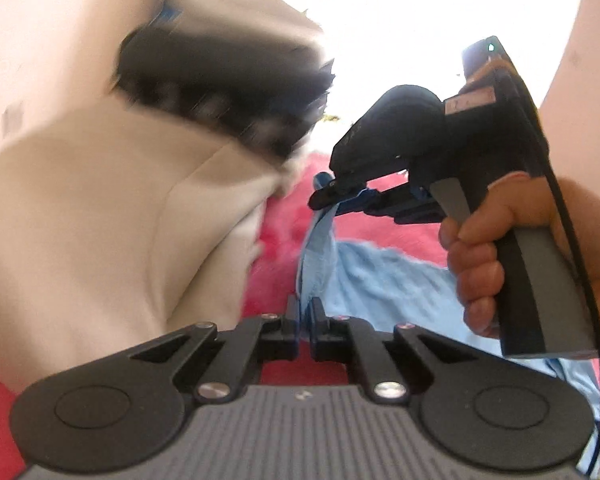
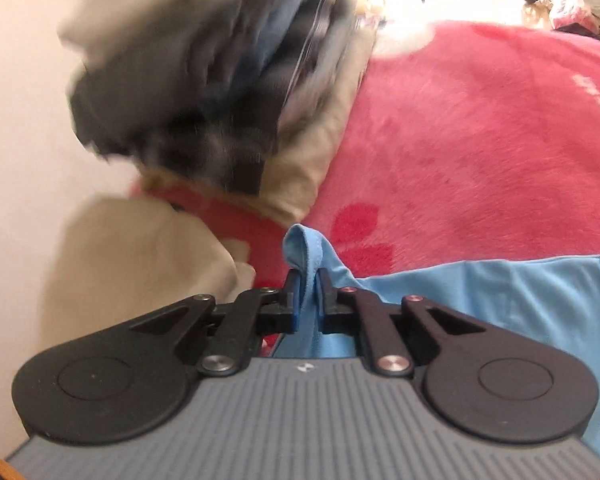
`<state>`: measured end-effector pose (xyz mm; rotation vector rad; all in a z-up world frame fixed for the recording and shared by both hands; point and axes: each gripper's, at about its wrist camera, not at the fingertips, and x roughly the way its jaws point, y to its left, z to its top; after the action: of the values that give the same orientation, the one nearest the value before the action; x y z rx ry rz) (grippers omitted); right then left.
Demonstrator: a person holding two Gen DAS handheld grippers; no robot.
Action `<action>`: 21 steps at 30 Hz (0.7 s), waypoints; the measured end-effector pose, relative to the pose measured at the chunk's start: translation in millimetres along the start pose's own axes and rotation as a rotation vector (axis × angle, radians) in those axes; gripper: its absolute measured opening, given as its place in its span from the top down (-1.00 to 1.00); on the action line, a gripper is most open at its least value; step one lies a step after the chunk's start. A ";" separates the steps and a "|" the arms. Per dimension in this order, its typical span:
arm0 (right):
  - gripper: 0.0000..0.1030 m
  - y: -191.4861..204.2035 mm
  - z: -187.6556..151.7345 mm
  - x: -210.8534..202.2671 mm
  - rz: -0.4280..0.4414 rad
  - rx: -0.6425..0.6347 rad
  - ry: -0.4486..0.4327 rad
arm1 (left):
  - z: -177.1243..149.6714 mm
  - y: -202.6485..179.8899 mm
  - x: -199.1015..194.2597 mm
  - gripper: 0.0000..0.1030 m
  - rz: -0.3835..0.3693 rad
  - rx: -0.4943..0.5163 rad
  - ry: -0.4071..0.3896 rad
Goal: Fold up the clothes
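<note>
Both grippers' jaws pinch the light blue garment (image 2: 480, 292) over a red fleece blanket (image 2: 480, 140) beside a pale wall (image 2: 16, 120).

Motion-blurred pile of dark clothes (image 2: 220, 80), items indistinguishable; light blue garment (image 2: 500, 300) cut off at the right edge

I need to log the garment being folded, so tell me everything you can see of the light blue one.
The light blue garment is thin, smooth fabric with a hemmed edge. It lies rumpled on the pink fleece blanket, beside a pile of other clothes. The right gripper is shut on a folded loop of its edge; the left gripper is shut on another part of that edge.
</note>
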<state>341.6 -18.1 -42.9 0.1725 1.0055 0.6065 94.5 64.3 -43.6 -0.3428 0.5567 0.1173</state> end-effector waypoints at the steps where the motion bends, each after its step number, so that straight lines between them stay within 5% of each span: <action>1: 0.88 -6.0 -0.1 -12.8 0.016 0.010 -0.028 | 1.3 -8.3 -4.4 0.90 -0.023 0.033 -0.016; 8: 0.88 -59.0 -3.8 -91.1 0.060 0.075 -0.176 | -1.1 -77.0 -14.4 0.90 -0.170 0.264 -0.081; 15: 0.81 -128.0 -31.7 -101.0 -0.017 0.155 -0.226 | -29.1 -125.8 13.1 0.75 -0.252 0.452 0.066; 18: 0.72 -167.0 -48.8 -84.2 -0.059 0.270 -0.201 | -38.3 -123.4 5.7 0.49 -0.334 0.498 0.105; 21: 0.55 -196.8 -64.4 -82.8 -0.115 0.378 -0.221 | -40.8 -110.5 -5.8 0.48 -0.401 0.531 0.132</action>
<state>334.0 -234.5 -96.2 0.5015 0.9007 0.2802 91.5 -53.6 -41.2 0.0615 0.6166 -0.4381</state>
